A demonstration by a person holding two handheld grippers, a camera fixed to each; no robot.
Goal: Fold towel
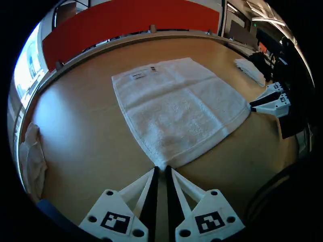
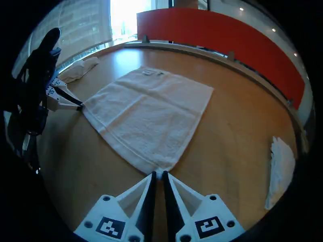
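Left gripper view: we see the white towel (image 1: pixel 177 109) spread flat, one layer, on the wooden table (image 1: pixel 80 133), lying diamond-wise to us. A small label (image 1: pixel 139 74) sits by its far edge. The left gripper (image 1: pixel 161 169) is down at the near corner. Its fingers are drawn almost together, and the corner's tip is pinched between them. At the right-hand corner we note the right gripper (image 1: pixel 251 107), its tips meeting on the cloth's edge, low on the tabletop. A folded cloth (image 1: pixel 250 70) lies beyond it, apart from the towel. A crumpled cloth (image 1: pixel 32 161) sits at the table's left rim. A red panel (image 1: pixel 129 20) stands behind the far edge.

Right gripper view: the towel (image 2: pixel 149 117) again lies flat on the table (image 2: pixel 234 121). The right gripper (image 2: pixel 158 174) has its fingers close together, clamped on the nearest corner. At the left corner we see the left gripper (image 2: pixel 82 105), tips together on the fabric, with a dark shape behind it that we cannot make out. The folded cloth (image 2: pixel 78 68) lies past it, the crumpled cloth (image 2: pixel 280 169) at the right rim, and the red panel (image 2: pixel 226 40) along the back.
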